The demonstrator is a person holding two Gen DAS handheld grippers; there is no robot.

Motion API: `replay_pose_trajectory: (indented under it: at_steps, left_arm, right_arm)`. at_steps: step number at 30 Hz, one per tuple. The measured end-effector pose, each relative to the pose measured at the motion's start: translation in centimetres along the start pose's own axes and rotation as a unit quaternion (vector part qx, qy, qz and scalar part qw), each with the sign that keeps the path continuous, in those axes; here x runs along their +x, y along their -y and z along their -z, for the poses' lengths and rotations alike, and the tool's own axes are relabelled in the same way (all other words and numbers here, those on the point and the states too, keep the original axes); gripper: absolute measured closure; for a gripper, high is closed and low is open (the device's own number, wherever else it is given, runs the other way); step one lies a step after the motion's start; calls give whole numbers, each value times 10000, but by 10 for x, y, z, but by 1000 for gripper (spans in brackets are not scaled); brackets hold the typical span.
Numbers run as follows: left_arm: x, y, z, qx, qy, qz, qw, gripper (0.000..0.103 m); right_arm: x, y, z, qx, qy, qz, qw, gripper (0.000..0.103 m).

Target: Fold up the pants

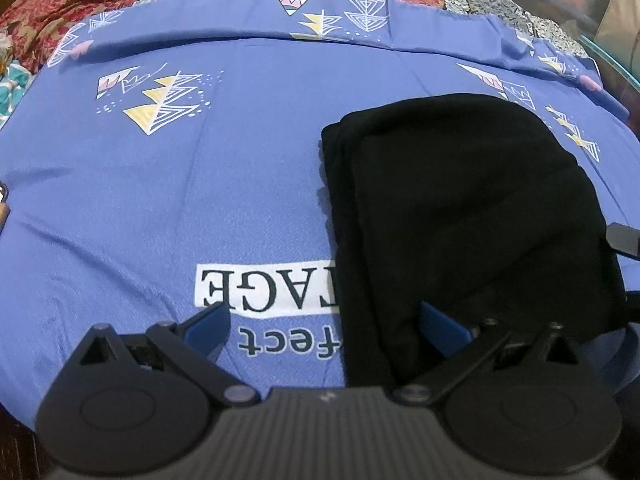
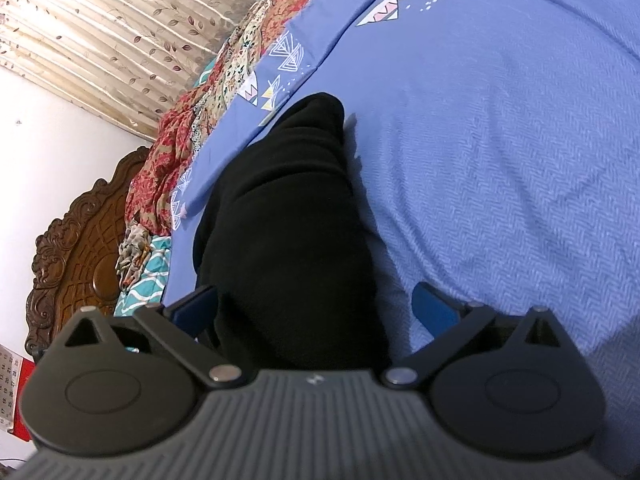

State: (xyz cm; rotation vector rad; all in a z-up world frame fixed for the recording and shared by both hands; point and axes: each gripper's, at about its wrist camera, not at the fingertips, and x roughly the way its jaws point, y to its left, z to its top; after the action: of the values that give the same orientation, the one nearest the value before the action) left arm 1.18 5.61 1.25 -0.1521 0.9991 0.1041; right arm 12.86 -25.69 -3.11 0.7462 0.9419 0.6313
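Left wrist view: one pair of black pants (image 1: 472, 208), folded into a compact stack, lies on the blue patterned bedsheet (image 1: 180, 208), bare sheet on its left. Left hand-held gripper (image 1: 324, 322) spread wide, empty. Right hand-held gripper (image 2: 316, 304) fully spread astride the stack, gripping nothing. Carved headboard (image 2: 76, 248) and curtain (image 2: 100, 24) beyond.

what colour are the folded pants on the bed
Plain black pants, no visible pattern, lying on a blue printed bedsheet. Shows best in the left wrist view.
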Motion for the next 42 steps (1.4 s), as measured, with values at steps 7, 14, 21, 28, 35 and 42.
replay_pose_trajectory:
  at_steps: [7,14,21,28,35,42]
  left_arm:
    - [-7,3,0,122,211,-108,9996,0]
    - [-27,0,-6,85,571,-176,9982,0]
    - [-27,-14,-11,-70,528,-246,9983,0]
    - [-15,-9,-11,-46,232,-431,9988,0]
    - [-8,-4,-21,-23,44,-524,9986,0]
    - [-8,-3,-22,16,16,-591,9982,0]
  right_arm:
    - [0,0,0,-24,-1,-10,10000,0]
    - [0,1,1,-24,2,-25,10000,0]
    - [0,0,1,-24,5,-27,10000,0]
    - [0,0,1,-37,4,-17,10000,0]
    - [0,0,2,-67,-10,-5,10000,0]
    - [0,0,2,-87,-7,2,10000,0]
